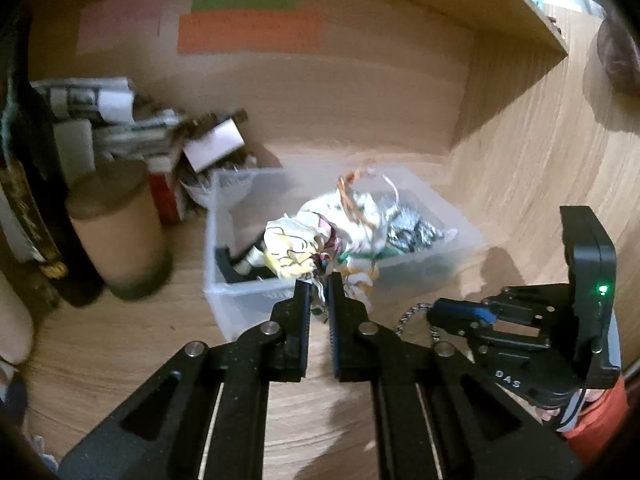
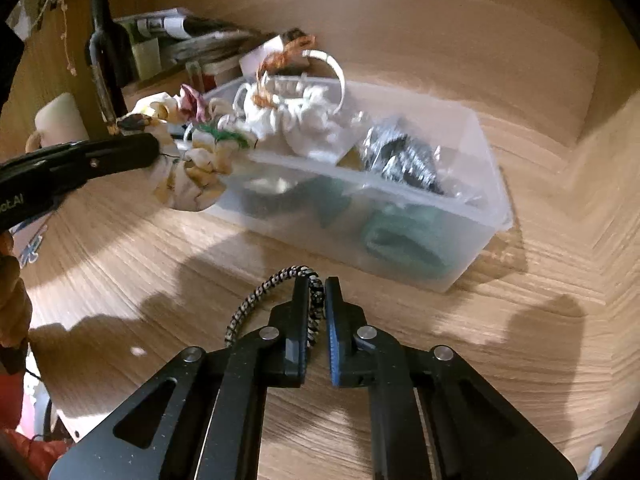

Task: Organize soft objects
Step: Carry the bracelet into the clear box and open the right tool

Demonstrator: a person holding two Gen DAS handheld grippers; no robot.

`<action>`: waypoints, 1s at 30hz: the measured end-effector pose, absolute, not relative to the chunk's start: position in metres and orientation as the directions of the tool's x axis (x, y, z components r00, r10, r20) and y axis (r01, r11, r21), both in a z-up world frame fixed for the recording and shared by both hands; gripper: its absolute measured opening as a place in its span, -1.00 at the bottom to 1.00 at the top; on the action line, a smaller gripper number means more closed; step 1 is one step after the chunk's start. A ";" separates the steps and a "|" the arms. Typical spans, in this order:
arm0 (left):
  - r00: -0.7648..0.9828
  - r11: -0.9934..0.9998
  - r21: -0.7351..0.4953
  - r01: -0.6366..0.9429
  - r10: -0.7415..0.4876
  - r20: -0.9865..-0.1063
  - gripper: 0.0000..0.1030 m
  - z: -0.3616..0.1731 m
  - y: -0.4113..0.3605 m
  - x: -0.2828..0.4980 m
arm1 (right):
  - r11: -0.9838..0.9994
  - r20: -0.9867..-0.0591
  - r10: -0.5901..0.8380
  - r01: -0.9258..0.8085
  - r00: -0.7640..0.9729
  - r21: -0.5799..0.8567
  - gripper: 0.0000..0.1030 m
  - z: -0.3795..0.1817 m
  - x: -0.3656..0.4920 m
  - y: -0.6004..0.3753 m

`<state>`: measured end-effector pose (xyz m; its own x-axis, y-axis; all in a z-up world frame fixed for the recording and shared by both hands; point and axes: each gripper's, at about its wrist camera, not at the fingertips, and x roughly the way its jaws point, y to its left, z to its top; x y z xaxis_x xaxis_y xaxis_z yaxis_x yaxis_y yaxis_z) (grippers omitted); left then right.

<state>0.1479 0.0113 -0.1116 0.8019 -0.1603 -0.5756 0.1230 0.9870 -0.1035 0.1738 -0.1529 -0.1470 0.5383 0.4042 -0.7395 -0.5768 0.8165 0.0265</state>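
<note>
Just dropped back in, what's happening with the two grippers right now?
A person is sorting soft items into a clear plastic bin on the wooden floor. The left gripper is shut on a cream patterned cloth piece at the bin's near rim. The right gripper is shut on a black-and-white braided hair tie, held in front of the bin.

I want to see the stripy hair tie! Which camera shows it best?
The right wrist view: the stripy hair tie loops out, pinched in the right gripper. The left wrist view shows only a bit beside that gripper.
</note>
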 end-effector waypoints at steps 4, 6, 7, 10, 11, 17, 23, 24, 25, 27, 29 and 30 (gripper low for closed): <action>0.826 0.992 -0.077 0.101 -0.127 -0.549 -0.86 -0.097 0.019 0.149 | 0.824 -0.718 0.411 -0.566 0.562 0.029 -0.86 -0.136 0.173 -0.159; 0.835 0.994 -0.071 0.088 -0.113 -0.539 -0.86 -0.090 0.023 0.151 | 0.829 -0.709 0.408 -0.558 0.576 0.024 -0.86 -0.132 0.172 -0.161; 0.840 0.994 -0.068 0.083 -0.107 -0.531 -0.86 -0.087 0.025 0.152 | 0.833 -0.703 0.407 -0.553 0.584 0.023 -0.86 -0.130 0.172 -0.163; 0.857 0.996 -0.055 0.070 -0.088 -0.508 -0.86 -0.077 0.029 0.154 | 0.837 -0.687 0.412 -0.547 0.599 0.025 -0.86 -0.121 0.171 -0.168; 0.861 0.997 -0.049 0.067 -0.083 -0.501 -0.86 -0.074 0.030 0.155 | 0.838 -0.680 0.414 -0.546 0.605 0.024 -0.86 -0.117 0.171 -0.169; 0.865 0.996 -0.044 0.076 -0.088 -0.495 -0.86 -0.067 0.031 0.170 | 0.846 -0.611 0.432 -0.533 0.663 0.019 -0.86 -0.088 0.167 -0.175; 0.829 0.993 -0.076 0.094 -0.120 -0.546 -0.86 -0.082 0.031 0.190 | 0.863 -0.535 0.435 -0.504 0.725 0.019 -0.86 -0.059 0.173 -0.182; 0.818 0.992 -0.084 0.096 -0.127 -0.562 -0.86 -0.087 0.031 0.195 | 0.866 -0.527 0.434 -0.500 0.731 0.019 -0.86 -0.056 0.176 -0.183; 0.808 0.991 -0.091 0.098 -0.133 -0.574 -0.86 -0.092 0.031 0.199 | 0.870 -0.519 0.429 -0.492 0.740 0.018 -0.86 -0.053 0.181 -0.182; 0.786 0.989 -0.106 0.100 -0.144 -0.601 -0.86 -0.101 0.032 0.206 | 0.881 -0.509 0.407 -0.473 0.758 0.000 -0.86 -0.052 0.188 -0.178; 0.765 0.989 -0.114 0.097 -0.148 -0.627 -0.86 -0.110 0.034 0.213 | 0.890 -0.511 0.384 -0.456 0.769 -0.017 -0.86 -0.053 0.198 -0.173; 0.756 0.989 -0.115 0.096 -0.148 -0.638 -0.86 -0.114 0.034 0.215 | 0.895 -0.517 0.369 -0.446 0.772 -0.027 -0.86 -0.054 0.200 -0.171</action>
<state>0.2152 0.0336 -0.1137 0.7559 -0.1477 -0.6378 0.0958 0.9887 -0.1153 0.1998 -0.1712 -0.0537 0.7720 0.3694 -0.5172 -0.4459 0.8947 -0.0266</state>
